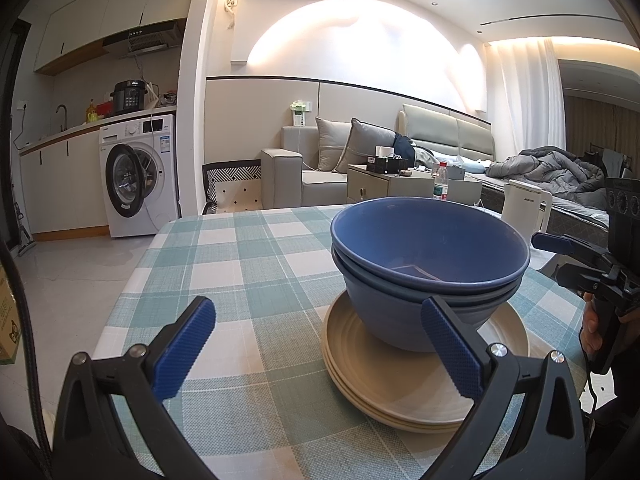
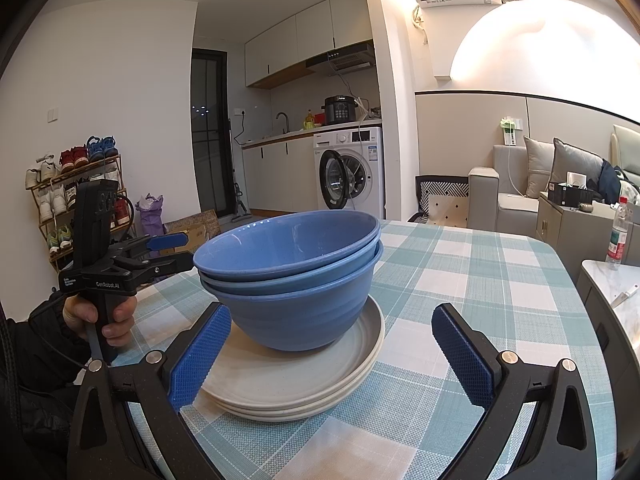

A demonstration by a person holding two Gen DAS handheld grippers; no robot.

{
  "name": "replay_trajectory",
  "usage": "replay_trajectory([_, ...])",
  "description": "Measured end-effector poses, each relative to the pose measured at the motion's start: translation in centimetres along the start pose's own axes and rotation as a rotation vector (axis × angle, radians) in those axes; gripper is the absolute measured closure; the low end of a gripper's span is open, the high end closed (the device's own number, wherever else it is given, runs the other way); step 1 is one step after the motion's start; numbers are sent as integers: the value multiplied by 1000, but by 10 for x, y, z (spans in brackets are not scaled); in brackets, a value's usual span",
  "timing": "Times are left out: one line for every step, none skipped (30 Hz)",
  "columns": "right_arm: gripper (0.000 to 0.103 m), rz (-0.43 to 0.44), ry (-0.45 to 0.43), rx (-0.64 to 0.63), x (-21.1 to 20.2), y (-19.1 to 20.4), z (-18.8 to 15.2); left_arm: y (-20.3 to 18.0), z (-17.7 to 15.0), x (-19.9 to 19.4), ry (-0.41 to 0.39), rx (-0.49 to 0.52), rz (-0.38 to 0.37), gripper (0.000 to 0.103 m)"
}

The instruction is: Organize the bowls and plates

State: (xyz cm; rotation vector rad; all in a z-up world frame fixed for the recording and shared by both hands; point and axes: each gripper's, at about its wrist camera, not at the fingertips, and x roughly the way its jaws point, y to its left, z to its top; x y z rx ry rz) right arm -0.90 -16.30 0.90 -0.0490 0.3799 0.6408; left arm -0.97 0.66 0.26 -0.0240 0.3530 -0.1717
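Observation:
Three nested blue bowls (image 1: pixel 430 264) stand on a stack of three cream plates (image 1: pixel 400 384) on the checked tablecloth. The bowls (image 2: pixel 288 276) and plates (image 2: pixel 304 376) also show in the right wrist view. My left gripper (image 1: pixel 320 344) is open and empty, with the stack's left part between and just beyond its fingers. My right gripper (image 2: pixel 332 352) is open and empty, with the stack's right part between its fingers. Each gripper shows in the other's view, the right one (image 1: pixel 560 246) and the left one (image 2: pixel 172 248), both with jaws apart.
The table (image 1: pixel 224 280) has a green and white checked cloth; its far edge drops to the floor. A white kettle (image 1: pixel 526 206) and a water bottle (image 1: pixel 441 182) stand beyond the table. A marble-topped side table (image 2: pixel 616 292) sits at the right.

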Motion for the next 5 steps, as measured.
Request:
replay_trajectory([1,0,0,0,0,0,0,-1,0,0,-2,2,-4,0])
replay_trajectory([1,0,0,0,0,0,0,-1,0,-1,-4,3,-5,0])
replay_trajectory([1,0,0,0,0,0,0,-2,0,-1,-4,5,-5,0])
replay_trajectory([1,0,0,0,0,0,0,-2,0,-1,-4,5,-6,0])
replay_trajectory([1,0,0,0,0,0,0,-2,-1,-1,-4,5,-6,0])
